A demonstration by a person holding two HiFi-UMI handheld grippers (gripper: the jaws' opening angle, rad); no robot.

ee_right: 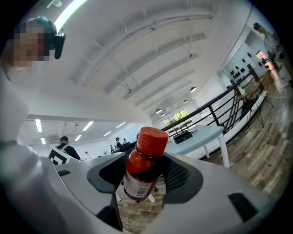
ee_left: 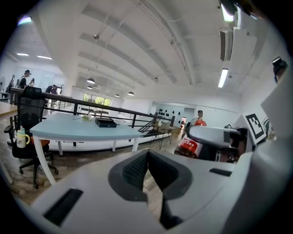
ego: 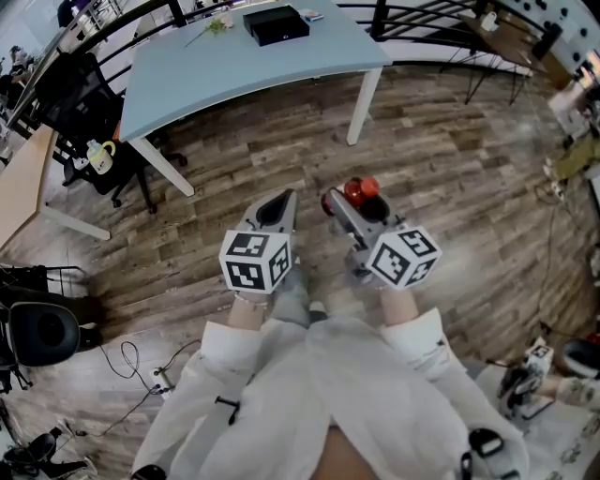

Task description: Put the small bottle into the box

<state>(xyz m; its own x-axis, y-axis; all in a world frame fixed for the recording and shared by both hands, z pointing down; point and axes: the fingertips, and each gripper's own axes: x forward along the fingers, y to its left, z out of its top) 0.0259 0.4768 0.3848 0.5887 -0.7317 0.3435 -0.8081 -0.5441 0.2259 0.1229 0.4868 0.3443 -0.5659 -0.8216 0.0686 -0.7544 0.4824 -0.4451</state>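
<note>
With jaws of the right gripper (ee_right: 145, 161), pinches the bottle (ee_right: 137, 179) by its body, red cap up, above the wood floor (ego: 450, 178). Holds the left gripper (ee_left: 147, 157) jaws pressed together, empty, just beside. Faces the box (ego: 276, 24), well apart on the desk (ego: 216, 75).

Left gripper (ego: 275, 211): held low ahead of the torso, pointing forward, jaws closed together, nothing between them. Right gripper (ego: 349, 204): just beside the left, near level with it, jaws clamped on the small bottle (ee_right: 145, 160). Forearms: in white sleeves (ego: 225, 352), extended forward from the body.
</note>
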